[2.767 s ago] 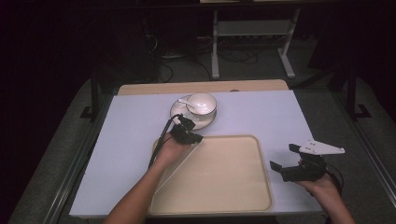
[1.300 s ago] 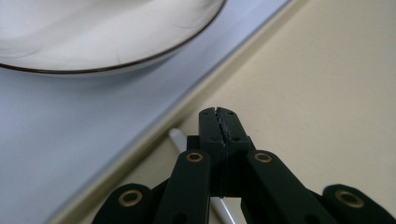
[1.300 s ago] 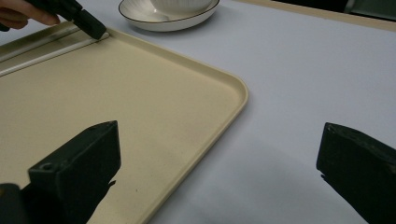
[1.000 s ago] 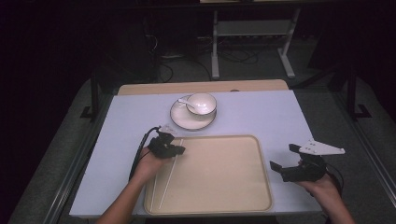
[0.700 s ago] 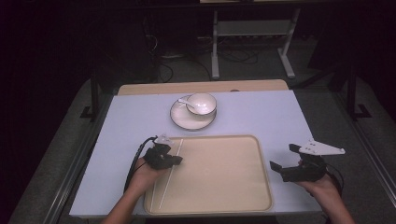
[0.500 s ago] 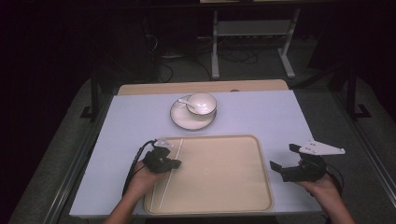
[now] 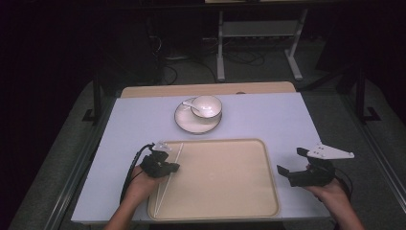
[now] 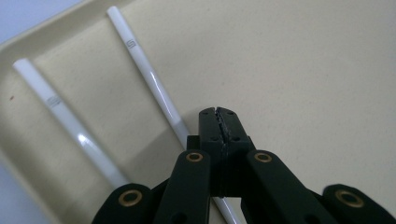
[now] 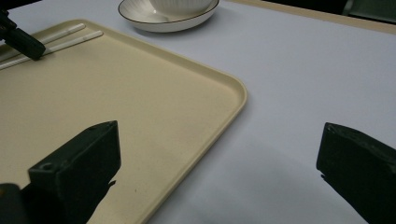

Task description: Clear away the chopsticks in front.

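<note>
Two white chopsticks [image 7: 170, 175] lie side by side along the left inside edge of the beige tray [image 7: 225, 191]. My left gripper [image 7: 174, 166] is over them with its jaws pressed together, and the left gripper view shows the tips [image 8: 218, 112] right above one chopstick [image 8: 144, 65], which runs under them. The other chopstick [image 8: 56, 105] lies free beside it. I cannot tell whether the tips touch the stick. My right gripper [image 7: 289, 160] hovers open just off the tray's right edge, with nothing between its jaws [image 9: 217, 140].
A white bowl [image 7: 207, 106] with a spoon [image 7: 189, 104] sits on a saucer [image 7: 189, 123] beyond the tray on the pale blue table cover [image 7: 268, 120]. A metal rack stands on the dark floor behind the table.
My left hand has drawn back from the bowl to the tray's left edge, then slid a little nearer along the chopsticks. The right hand stays still.
</note>
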`<state>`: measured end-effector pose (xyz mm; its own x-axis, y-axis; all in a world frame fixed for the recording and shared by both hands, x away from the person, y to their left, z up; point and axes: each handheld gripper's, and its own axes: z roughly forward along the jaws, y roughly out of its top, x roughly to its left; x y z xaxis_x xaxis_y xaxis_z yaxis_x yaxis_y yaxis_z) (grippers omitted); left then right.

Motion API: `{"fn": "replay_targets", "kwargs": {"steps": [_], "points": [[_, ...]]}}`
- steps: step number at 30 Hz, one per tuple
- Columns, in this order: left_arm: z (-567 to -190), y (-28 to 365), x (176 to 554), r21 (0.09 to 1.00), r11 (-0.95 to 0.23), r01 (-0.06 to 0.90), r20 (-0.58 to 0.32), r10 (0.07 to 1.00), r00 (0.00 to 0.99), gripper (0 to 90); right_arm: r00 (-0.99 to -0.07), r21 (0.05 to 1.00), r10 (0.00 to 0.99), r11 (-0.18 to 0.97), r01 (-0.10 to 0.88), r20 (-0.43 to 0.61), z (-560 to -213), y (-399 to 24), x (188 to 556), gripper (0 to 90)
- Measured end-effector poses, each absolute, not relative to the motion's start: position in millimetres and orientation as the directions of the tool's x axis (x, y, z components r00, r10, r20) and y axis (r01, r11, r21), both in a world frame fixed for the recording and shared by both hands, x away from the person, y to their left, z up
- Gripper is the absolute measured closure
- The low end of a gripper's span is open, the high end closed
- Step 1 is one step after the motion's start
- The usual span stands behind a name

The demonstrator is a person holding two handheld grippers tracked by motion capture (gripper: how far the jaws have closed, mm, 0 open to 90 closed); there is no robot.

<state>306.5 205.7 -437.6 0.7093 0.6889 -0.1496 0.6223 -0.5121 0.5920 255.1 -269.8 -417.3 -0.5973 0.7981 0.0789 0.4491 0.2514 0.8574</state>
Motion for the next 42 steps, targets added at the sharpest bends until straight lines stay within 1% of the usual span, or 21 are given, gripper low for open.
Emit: {"fn": "replay_targets", "kwargs": {"steps": [7,13,26,28,30,33,35,37,38,42], "points": [[-437,218,300,0.599,-0.481,0.64,-0.163,0.709,0.686,88.7,-0.598,0.859,0.798,0.251,0.446,0.077,-417,-269,255,0.0],[-438,227,296,0.588,-0.478,0.653,-0.16,0.723,0.672,88.6,-0.598,0.858,0.798,0.252,0.447,0.077,-417,-269,255,0.0],[-437,236,298,0.599,-0.456,0.658,-0.184,0.721,0.668,88.6,-0.599,0.858,0.797,0.254,0.447,0.076,-417,-268,255,0.0],[-437,236,298,0.601,-0.456,0.656,-0.184,0.72,0.669,87.5,-0.6,0.858,0.796,0.255,0.445,0.075,-417,-268,255,0.0],[-436,236,297,0.606,-0.456,0.652,-0.184,0.717,0.672,84.6,-0.601,0.859,0.796,0.255,0.445,0.075,-417,-268,255,0.0],[-433,237,297,0.627,-0.442,0.642,-0.189,0.713,0.675,77.7,-0.603,0.855,0.794,0.259,0.449,0.076,-417,-268,255,0.0],[-431,238,297,0.647,-0.432,0.629,-0.189,0.707,0.681,69.0,-0.602,0.856,0.795,0.256,0.449,0.077,-417,-268,255,0.0],[-431,238,297,0.659,-0.438,0.612,-0.17,0.705,0.688,56.5,-0.6,0.857,0.796,0.254,0.449,0.078,-417,-268,255,0.0],[-432,237,297,0.662,-0.447,0.602,-0.159,0.701,0.696,52.1,-0.6,0.857,0.796,0.255,0.448,0.077,-417,-268,255,0.0],[-431,238,296,0.669,-0.462,0.582,-0.142,0.69,0.71,39.7,-0.599,0.856,0.797,0.256,0.45,0.077,-417,-268,254,0.0]]}}
